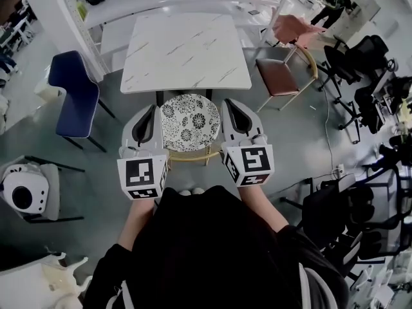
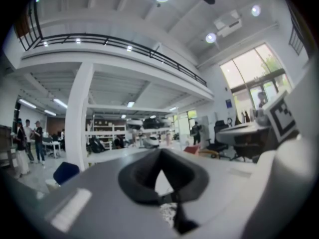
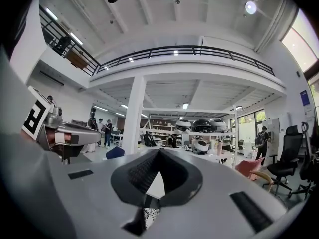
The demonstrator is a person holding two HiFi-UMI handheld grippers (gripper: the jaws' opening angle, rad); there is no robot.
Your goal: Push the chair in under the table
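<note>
A chair with a round black-and-white flowered seat (image 1: 190, 122) and a gold frame stands just in front of the white marble table (image 1: 187, 50), its seat mostly outside the table's edge. My left gripper (image 1: 152, 109) hangs over the seat's left side and my right gripper (image 1: 231, 103) over its right side. Both point level toward the table, shut, with nothing held. In the left gripper view the closed jaws (image 2: 160, 152) fill the lower frame, with a sliver of the flowered seat (image 2: 167, 214) below. The right gripper view shows the same closed jaws (image 3: 159, 151) and seat (image 3: 148, 216).
A blue chair (image 1: 77, 95) stands left of the table and a brown chair with a pink back (image 1: 283, 76) to its right. Black office chairs (image 1: 360, 63) crowd the right side. A white device (image 1: 22, 195) sits on a stand at the left. People stand far off.
</note>
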